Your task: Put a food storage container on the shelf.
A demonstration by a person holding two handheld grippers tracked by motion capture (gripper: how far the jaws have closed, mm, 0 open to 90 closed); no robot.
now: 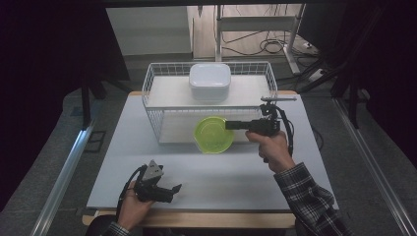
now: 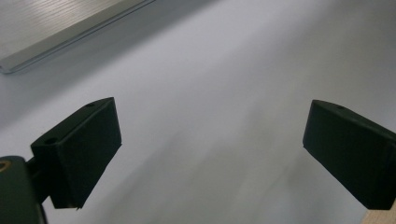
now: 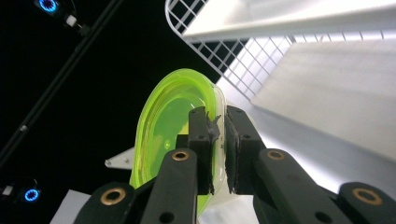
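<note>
Nearest edge of the tabletop (image 1: pixel 206 177): we're seeing the left hand (image 1: pixel 132 209) holding the left hand-held gripper (image 1: pixel 173 189) low over the front-left corner, jaws pointing right across the surface. In the left gripper view its jaws are spread wide, nothing between them, just bare pale tabletop (image 2: pixel 210 116) below. A strip of wooden edge is peeking in at the bottom right of that view, and a metal rail (image 2: pixel 60 32) is running across the top left.

Mid-table, right side: the right hand (image 1: pixel 270 147), plaid sleeve (image 1: pixel 310 196) behind it, is holding the right hand-held gripper (image 1: pixel 227 125) level, jaws pointing left. It's pinching the right rim of the green bowl (image 1: pixel 214 133). In the right gripper view the jaws are pressed nearly together on the bowl (image 3: pixel 173 121) wall, one jaw inside, one outside, rim sandwiched between the pads. The camera there is rolled, so the bowl is reading as standing on edge. From above, the bowl is sitting at the open front of the wire rack (image 1: pixel 152 113), partly under the upper shelf (image 1: pixel 167 93), mouth facing up. We can't tell whether it's resting on the surface or lifted slightly.

Farther back: a white lidded container (image 1: pixel 210 81) is sitting on the rack's upper shelf, roughly centred, above and behind the bowl, well apart from both grippers.

Beyond the table: floor, cables and a metal frame in dim light.
</note>
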